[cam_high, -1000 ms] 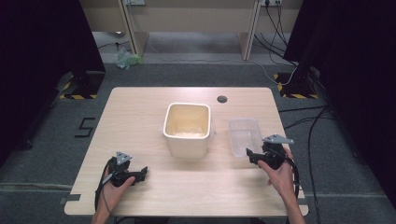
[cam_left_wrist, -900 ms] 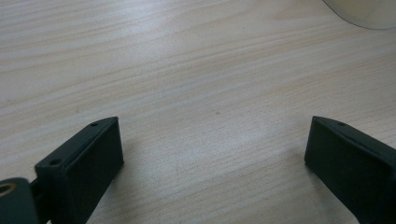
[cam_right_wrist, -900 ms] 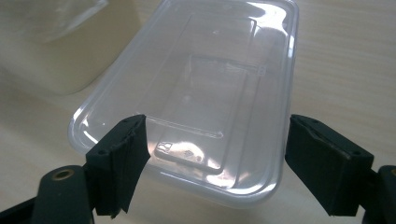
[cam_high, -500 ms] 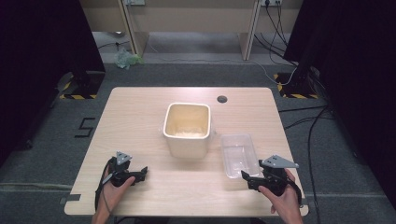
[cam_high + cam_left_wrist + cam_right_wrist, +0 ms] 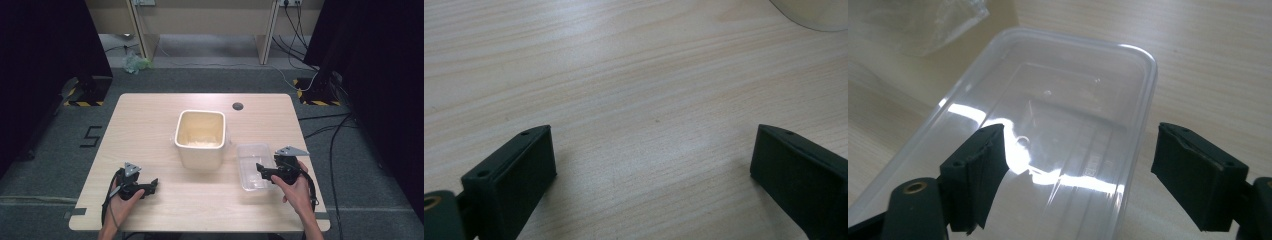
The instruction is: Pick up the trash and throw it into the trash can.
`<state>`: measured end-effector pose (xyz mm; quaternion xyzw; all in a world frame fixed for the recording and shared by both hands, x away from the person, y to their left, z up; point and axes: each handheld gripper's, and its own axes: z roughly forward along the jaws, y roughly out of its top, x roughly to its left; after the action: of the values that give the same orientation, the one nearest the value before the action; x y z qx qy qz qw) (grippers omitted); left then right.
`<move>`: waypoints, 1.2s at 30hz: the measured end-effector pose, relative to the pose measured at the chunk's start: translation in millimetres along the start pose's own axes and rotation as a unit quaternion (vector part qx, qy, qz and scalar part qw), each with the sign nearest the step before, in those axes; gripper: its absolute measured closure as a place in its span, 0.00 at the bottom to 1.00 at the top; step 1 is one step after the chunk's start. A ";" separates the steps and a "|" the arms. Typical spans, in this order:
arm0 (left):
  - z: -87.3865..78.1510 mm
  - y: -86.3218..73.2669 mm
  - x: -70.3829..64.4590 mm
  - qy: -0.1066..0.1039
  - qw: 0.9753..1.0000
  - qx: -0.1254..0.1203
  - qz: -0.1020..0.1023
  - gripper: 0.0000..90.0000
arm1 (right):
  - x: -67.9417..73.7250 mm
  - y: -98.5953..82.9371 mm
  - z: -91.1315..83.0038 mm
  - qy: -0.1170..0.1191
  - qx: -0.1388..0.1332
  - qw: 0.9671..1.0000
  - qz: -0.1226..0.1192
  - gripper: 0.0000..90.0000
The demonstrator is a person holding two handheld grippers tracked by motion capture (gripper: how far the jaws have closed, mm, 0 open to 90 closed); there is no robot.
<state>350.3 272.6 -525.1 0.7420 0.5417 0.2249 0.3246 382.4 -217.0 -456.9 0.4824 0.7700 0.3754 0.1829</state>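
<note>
- High view showed a light wooden table (image 5: 150, 125) with a cream tub (image 5: 200, 137) standing upright near its middle; this tub serves as the landmark below.
- To the right of the cream tub and a little nearer the person, a clear plastic container (image 5: 252, 165) lay flat on the table, close beside the tub but apart from it.
- At the near right part of that container sat the right gripper (image 5: 261, 171), held in the person's right hand (image 5: 295, 187).
- Right gripper view showed its jaws spread wide: one black jaw stood over the inside of the clear plastic container (image 5: 1058, 120), the other outside its long rim, so the rim lay between them. Neither pad pressed on the plastic.
- Well to the left of the cream tub and nearer the person, the left gripper (image 5: 150, 186) rested low over bare wood in the left hand (image 5: 122, 200).
- Left gripper view showed its jaws wide apart with nothing but table (image 5: 634, 100) between them; a pale edge of the cream tub (image 5: 814, 12) sat at the far corner.
- Behind the cream tub, a small dark round hole (image 5: 238, 106) marked the tabletop.
</note>
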 end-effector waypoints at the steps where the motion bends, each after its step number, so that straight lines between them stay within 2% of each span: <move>1: 0.0 0.0 0.0 0.000 1.000 0.000 0.000 0.04 | 0.9 -2.0 0.8 0.002 0.004 1.000 0.002 0.26; 2: 0.0 0.0 0.0 0.000 1.000 0.000 0.000 0.04 | 3.8 -7.1 1.2 0.010 0.005 1.000 -0.005 0.25; 5: 0.0 0.0 0.0 0.000 1.000 0.000 0.000 0.04 | 6.6 -12.4 -2.1 0.014 0.001 1.000 0.000 0.25; 9: 0.0 0.0 0.0 0.000 1.000 0.000 0.000 0.04 | 21.9 -30.7 -17.6 0.021 -0.014 1.000 -0.008 0.24; 10: 0.0 0.0 0.0 0.000 1.000 0.000 0.000 0.04 | 21.9 -30.7 -17.6 0.021 -0.014 1.000 -0.008 0.24; 11: 0.0 0.0 0.0 0.000 1.000 0.000 0.000 0.04 | 29.1 -37.6 -22.9 0.027 -0.017 0.999 -0.010 0.23; 14: 0.0 0.0 0.0 0.000 1.000 0.000 0.000 0.04 | 37.0 -43.2 -28.8 0.030 -0.019 0.999 -0.015 0.23; 20: 0.0 0.0 0.0 0.000 1.000 0.000 0.000 0.04 | 62.6 -54.2 -43.4 0.038 -0.014 0.998 -0.043 0.22; 23: 0.0 0.0 -0.1 0.000 1.000 0.000 0.000 0.04 | 69.3 -56.5 -46.8 0.047 -0.011 0.997 -0.056 0.22; 27: 0.0 0.0 0.0 0.000 1.000 0.000 0.000 0.04 | 69.2 -55.3 -48.8 0.058 -0.013 0.997 -0.049 0.22; 31: 0.0 0.0 -0.1 0.000 1.000 0.000 0.000 0.04 | 60.1 -50.5 -49.9 0.055 -0.030 0.997 -0.034 0.22; 35: -0.2 0.0 -0.3 0.001 1.000 0.000 0.000 0.04 | 52.5 -46.4 -48.2 0.062 -0.033 0.997 -0.023 0.22; 36: -1.3 -0.5 -1.8 -0.001 1.000 -0.002 -0.002 0.06 | 47.9 -44.8 -46.0 0.058 -0.034 0.998 -0.017 0.22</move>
<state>348.6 271.3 -524.6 0.7406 0.5422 0.2247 0.3271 303.3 -204.6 -456.9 0.4405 0.7742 0.4252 0.1607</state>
